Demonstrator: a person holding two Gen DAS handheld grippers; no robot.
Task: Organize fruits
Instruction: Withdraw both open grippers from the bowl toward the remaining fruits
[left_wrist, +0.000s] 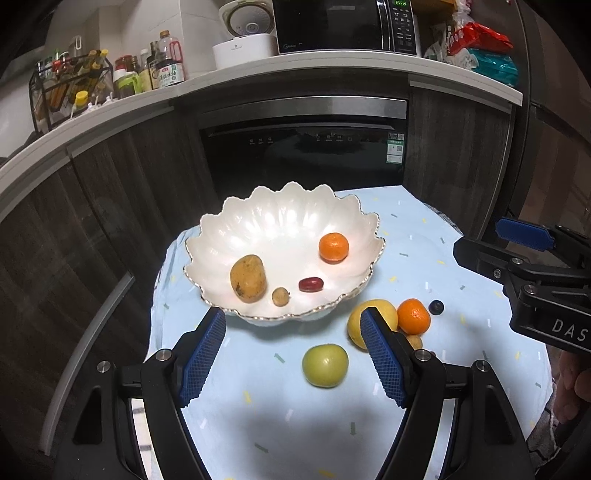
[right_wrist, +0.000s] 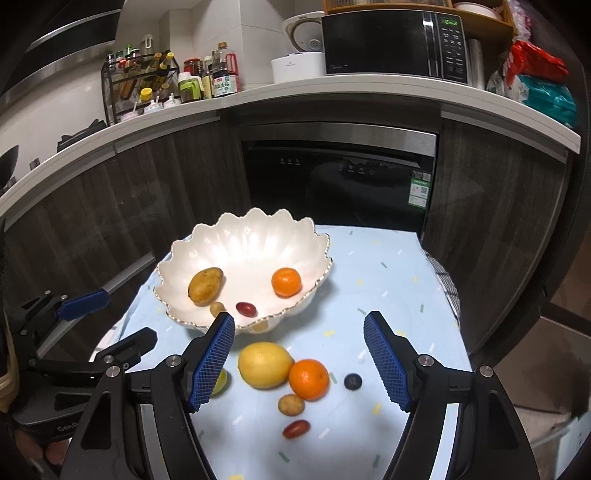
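A white scalloped bowl (left_wrist: 288, 206) (right_wrist: 255, 236) holds a brown mango (left_wrist: 248, 278) (right_wrist: 205, 281), a tangerine (left_wrist: 333, 247) (right_wrist: 286, 282), a red grape (left_wrist: 311, 284) (right_wrist: 246, 309) and a small longan (left_wrist: 280, 296) (right_wrist: 217, 308). On the blue cloth lie a lemon (left_wrist: 354, 321) (right_wrist: 265, 364), a second tangerine (left_wrist: 413, 316) (right_wrist: 308, 379), a blueberry (left_wrist: 436, 307) (right_wrist: 352, 381), a green fruit (left_wrist: 325, 365) (right_wrist: 221, 382), a longan (right_wrist: 291, 404) and a red grape (right_wrist: 296, 428). My left gripper (left_wrist: 295, 358) is open, the green fruit between its fingers. My right gripper (right_wrist: 299, 362) is open above the lemon and tangerine.
The small table with the blue cloth (left_wrist: 424, 236) stands in front of a black dishwasher (left_wrist: 306, 155). A counter above carries a microwave (left_wrist: 343, 26), a rice cooker (left_wrist: 245, 33) and bottles (left_wrist: 162, 62). The table's edges fall off at left and right.
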